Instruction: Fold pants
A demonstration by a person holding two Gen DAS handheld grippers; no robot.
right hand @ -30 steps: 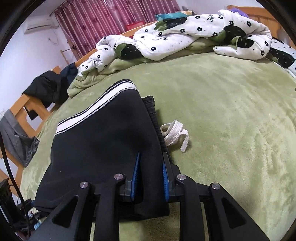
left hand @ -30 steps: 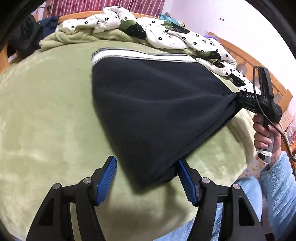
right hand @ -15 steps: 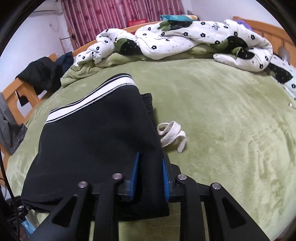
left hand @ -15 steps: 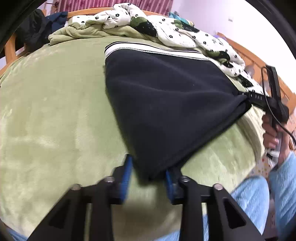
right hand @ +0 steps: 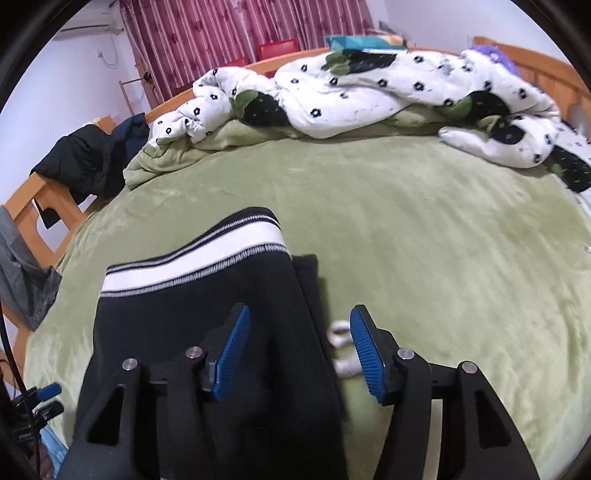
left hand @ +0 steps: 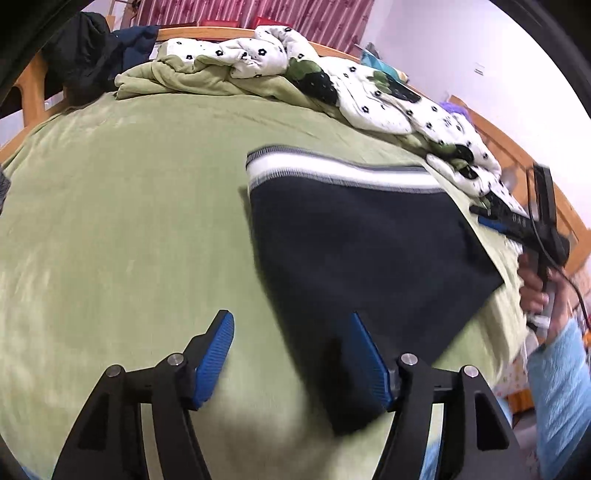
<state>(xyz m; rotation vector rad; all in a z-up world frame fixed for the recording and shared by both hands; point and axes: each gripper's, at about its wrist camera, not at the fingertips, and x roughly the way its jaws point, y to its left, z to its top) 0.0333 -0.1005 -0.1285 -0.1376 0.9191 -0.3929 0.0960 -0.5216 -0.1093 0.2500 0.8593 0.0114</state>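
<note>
the left gripper (left hand: 291,356) sits nearest in its own view, its 2 blue-padded fingers (left hand: 214,360) wide apart and opening, with only green blanket between them; the near corner of the pants (left hand: 354,266) lies against the outer side of the right-hand pad, not clamped by it. the right gripper (right hand: 297,354) is likewise spreading, its jaws apart and opening, and the near right edge of the pants (right hand: 207,317) lies in the gap without either pad pressing on it. a bit of white drawstring (right hand: 341,345) shows just beside the right-hand pad, touching the dark cloth's edge. the pants are folded into a dark block lying flat on the green blanket (right hand: 424,240) that covers the bed, with the white-striped waistband (right hand: 192,275) at the far end. in the left wrist view the right gripper (left hand: 517,221) appears at the far right edge of the pants, held by a hand (left hand: 535,288) in a light blue fleecy sleeve (left hand: 561,384); that picture is blurred there. beyond the pants a crumpled white quilt with black flowers (right hand: 369,88) is heaped along the far side of the bed. dark clothes (right hand: 92,158) hang over the wooden bed frame (right hand: 33,203) at the left, and dark red curtains (right hand: 240,29) close the far wall.
</note>
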